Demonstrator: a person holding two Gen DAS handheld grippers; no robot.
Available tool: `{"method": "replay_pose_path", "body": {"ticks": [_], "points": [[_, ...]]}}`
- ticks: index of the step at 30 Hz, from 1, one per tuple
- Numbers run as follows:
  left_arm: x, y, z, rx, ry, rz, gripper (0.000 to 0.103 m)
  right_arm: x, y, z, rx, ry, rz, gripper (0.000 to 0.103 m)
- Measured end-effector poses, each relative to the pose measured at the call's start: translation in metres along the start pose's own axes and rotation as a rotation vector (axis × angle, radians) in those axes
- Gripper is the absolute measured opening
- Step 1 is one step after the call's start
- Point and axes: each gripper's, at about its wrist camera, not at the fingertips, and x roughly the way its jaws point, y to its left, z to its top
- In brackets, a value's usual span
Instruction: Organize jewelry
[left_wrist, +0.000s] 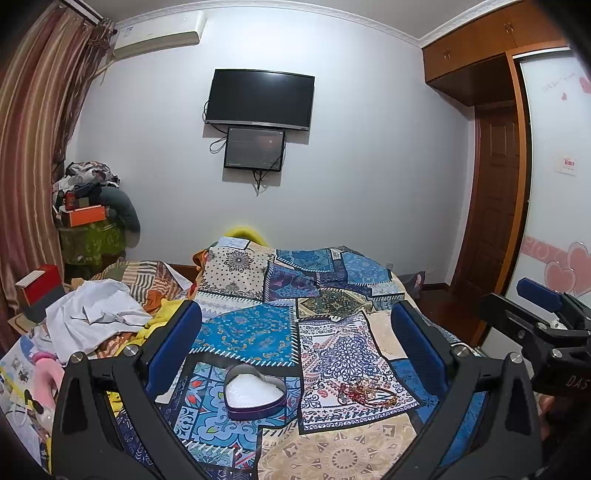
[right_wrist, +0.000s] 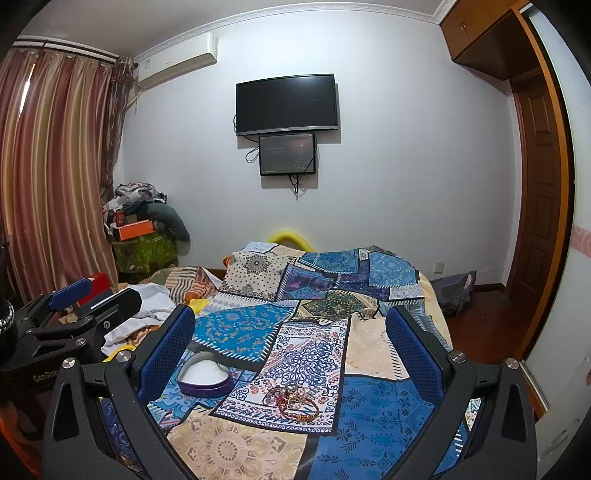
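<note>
Bed (left_wrist: 354, 454): we see a patchwork cover in blue and cream.
Heart-shaped tin (left_wrist: 255, 392): open, white lining, sitting on the cover.
Jewelry pile (right_wrist: 291, 400): tangled bracelets and rings, near the tin.
Crumpled white cloth (left_wrist: 92, 314): at the bed's left edge.

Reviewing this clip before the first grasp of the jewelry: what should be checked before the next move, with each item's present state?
1. Left gripper open and holding nothing: ok.
2. Right gripper open and holding nothing: ok.
3. Heart-shaped tin uncovered, white lining showing, nothing seen in it: ok.
4. Jewelry pile lies on the patchwork bedspread, apart from the tin: ok.
5. Pieces separable for a single pick: not ok, bracelets and rings lie tangled together.
6. Bedspread flat around tin and pile: ok.
</note>
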Motion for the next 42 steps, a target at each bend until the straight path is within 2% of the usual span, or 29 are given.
{"method": "replay_pose_path", "body": {"ticks": [42], "points": [[-0.0019,0.0039,-0.001,-0.01,0.003,0.007,0.103,-0.0013,0.0054,-0.0008,-0.003,0.005,0.0,0.102]]}}
